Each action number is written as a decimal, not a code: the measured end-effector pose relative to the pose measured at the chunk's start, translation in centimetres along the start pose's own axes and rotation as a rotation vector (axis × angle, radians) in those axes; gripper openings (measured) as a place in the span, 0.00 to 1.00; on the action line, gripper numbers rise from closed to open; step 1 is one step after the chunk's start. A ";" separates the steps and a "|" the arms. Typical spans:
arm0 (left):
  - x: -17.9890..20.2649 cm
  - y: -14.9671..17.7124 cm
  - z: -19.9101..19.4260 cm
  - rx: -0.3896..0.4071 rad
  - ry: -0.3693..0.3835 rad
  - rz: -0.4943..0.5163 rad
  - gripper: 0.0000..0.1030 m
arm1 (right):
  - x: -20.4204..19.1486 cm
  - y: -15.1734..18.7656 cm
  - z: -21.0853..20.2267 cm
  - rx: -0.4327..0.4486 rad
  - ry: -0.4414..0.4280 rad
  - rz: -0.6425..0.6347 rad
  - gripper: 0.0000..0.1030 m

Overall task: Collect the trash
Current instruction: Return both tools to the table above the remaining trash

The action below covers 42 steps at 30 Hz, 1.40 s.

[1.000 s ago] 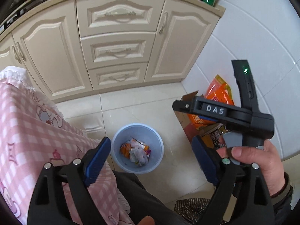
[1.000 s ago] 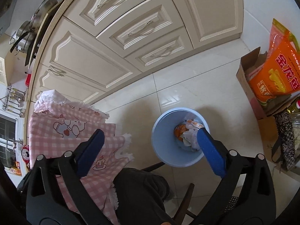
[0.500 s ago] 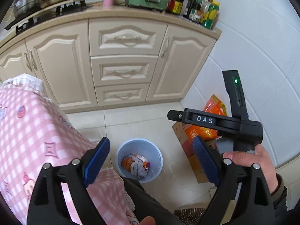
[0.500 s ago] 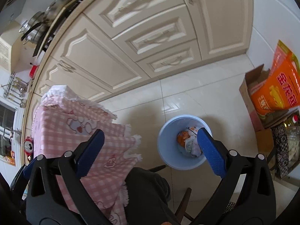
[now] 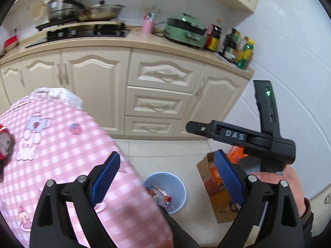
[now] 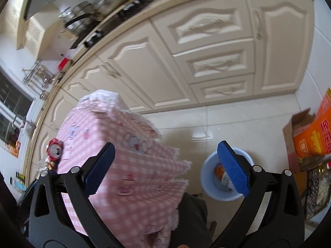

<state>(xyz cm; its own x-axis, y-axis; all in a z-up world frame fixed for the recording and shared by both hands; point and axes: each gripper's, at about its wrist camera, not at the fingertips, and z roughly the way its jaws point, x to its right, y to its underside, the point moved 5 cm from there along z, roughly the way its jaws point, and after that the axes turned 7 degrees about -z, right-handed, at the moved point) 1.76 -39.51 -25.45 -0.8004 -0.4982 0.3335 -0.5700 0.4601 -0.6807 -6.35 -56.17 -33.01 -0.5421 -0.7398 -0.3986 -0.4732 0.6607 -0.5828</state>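
One red drink can [image 6: 54, 150] lies on the pink checked tablecloth [image 6: 132, 165], its silver top turned toward us, at the far-left edge of the table in both views; beside it sit some crinkled wrappers [image 6: 49, 165], too blurred for us to count; this, we judge, is the trash left to collect. From our right gripper [image 6: 165, 169] the can lies to the left and a little ahead, well apart; from our left gripper [image 5: 166, 178] it sits at the left rim of the frame, so we take the left one for the nearer; we cannot tell the can's long axis for certain. Both sets of tongs gape wide and carry nothing. On the floor to the right, below the table edge, stands one pale blue bin [image 5: 178, 188] already holding wrappers; one cardboard box [image 5: 209, 186] with an orange bag [image 6: 314, 138] stands just beside it. The hand [image 5: 289, 188] holding the right gripper shows in the left view.
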 end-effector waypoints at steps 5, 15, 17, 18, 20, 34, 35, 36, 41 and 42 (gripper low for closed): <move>-3.5 0.0 -3.1 0.061 -0.052 -0.069 0.87 | -4.6 -0.9 -0.2 0.022 -0.040 -0.075 0.94; -11.7 0.4 -11.3 0.213 -0.238 -0.175 0.89 | -15.3 -1.2 0.9 0.023 -0.145 -0.246 0.94; -13.5 0.8 -12.9 0.237 -0.268 -0.196 0.89 | -17.8 -0.9 1.3 0.017 -0.167 -0.289 0.94; -14.2 1.0 -13.6 0.247 -0.285 -0.205 0.89 | -18.8 -0.7 1.5 0.015 -0.176 -0.304 0.94; -16.3 1.6 -15.3 0.271 -0.334 -0.230 0.89 | -21.4 -0.3 2.0 0.008 -0.204 -0.353 0.94; -29.6 7.3 -23.3 0.318 -0.577 -0.405 0.89 | -37.7 7.8 10.4 -0.164 -0.324 -0.733 0.94; -30.6 7.8 -23.7 0.320 -0.590 -0.418 0.89 | -38.7 8.6 11.3 -0.178 -0.328 -0.763 0.94; -31.1 8.0 -24.0 0.321 -0.598 -0.426 0.89 | -39.5 9.2 11.9 -0.184 -0.333 -0.787 0.94; -35.1 8.6 -25.2 0.335 -0.652 -0.460 0.89 | -41.6 11.2 14.3 -0.206 -0.321 -0.865 0.85; -35.7 8.6 -25.3 0.336 -0.658 -0.465 0.89 | -41.8 11.6 14.9 -0.221 -0.322 -0.867 0.79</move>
<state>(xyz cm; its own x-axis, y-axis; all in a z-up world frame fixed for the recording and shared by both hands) 20.70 0.80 -26.70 -0.1710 -0.9525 0.2519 -0.6443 -0.0853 -0.7600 21.20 -19.49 -33.68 0.2610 -0.9616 -0.0850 -0.7592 -0.1501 -0.6333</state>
